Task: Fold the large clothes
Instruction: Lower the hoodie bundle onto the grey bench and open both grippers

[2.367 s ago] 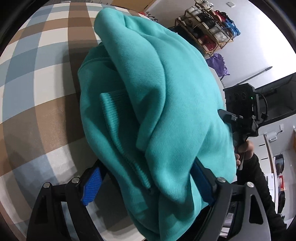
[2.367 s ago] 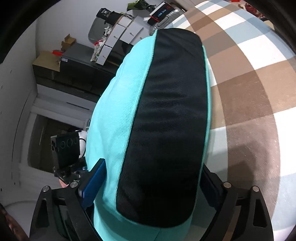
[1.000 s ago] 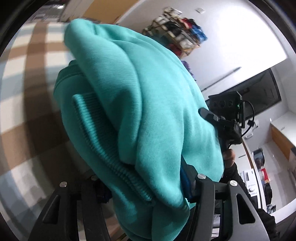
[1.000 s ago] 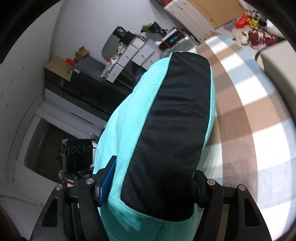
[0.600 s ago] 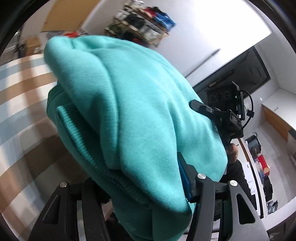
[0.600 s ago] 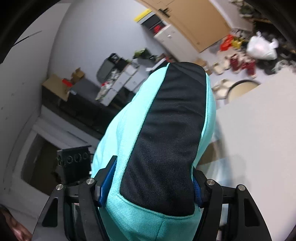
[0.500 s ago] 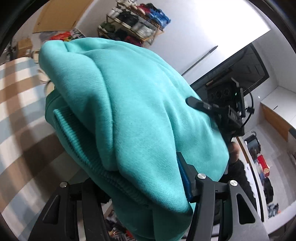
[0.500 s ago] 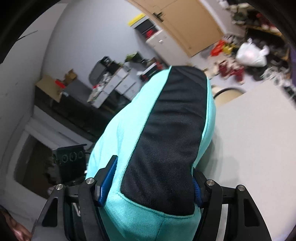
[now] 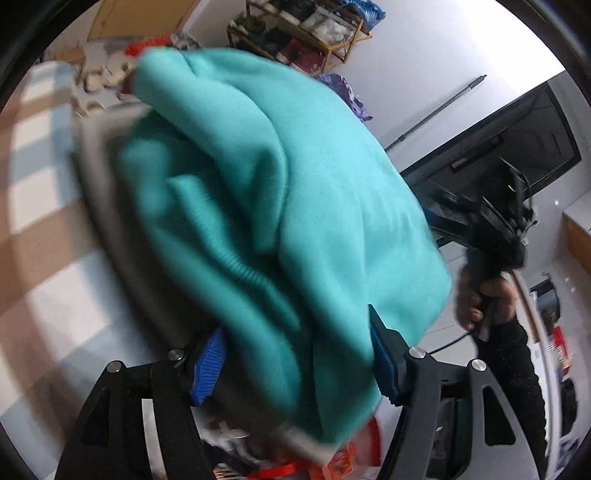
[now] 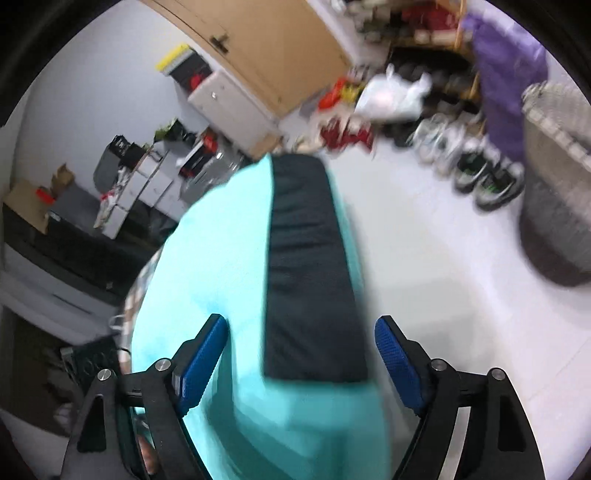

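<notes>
Right up close, the left gripper (image 9: pixel 295 354) has its two blue pads spreading apart, and the teal sweatshirt (image 9: pixel 295 206) bulges between them and fills most of that view (the left pad looks clear of the cloth, the right one is at its edge; blur hides more). Over on the right gripper (image 10: pixel 301 360), the jaws are opening too, both blue pads (image 10: pixel 199 363) standing off the same garment, whose black panel (image 10: pixel 310 266) runs up the middle between them. One bundle, two grippers, four pads. Beside the bundle in the left view, the person's hand (image 9: pixel 480 295) grips the right tool's handle, dark sleeve below. Under and left of the cloth lies a grey surface (image 9: pixel 99 177), then the checked cover (image 9: pixel 40 236). Farther out, the right view shows pale floor (image 10: pixel 443 258), a row of shoes (image 10: pixel 476 173), a grey woven basket (image 10: pixel 554 206), a purple bag (image 10: pixel 506 62) and a white bag (image 10: pixel 391 96). At the back, one wooden rack (image 9: pixel 310 29) and a dark screen (image 9: pixel 517 140).
</notes>
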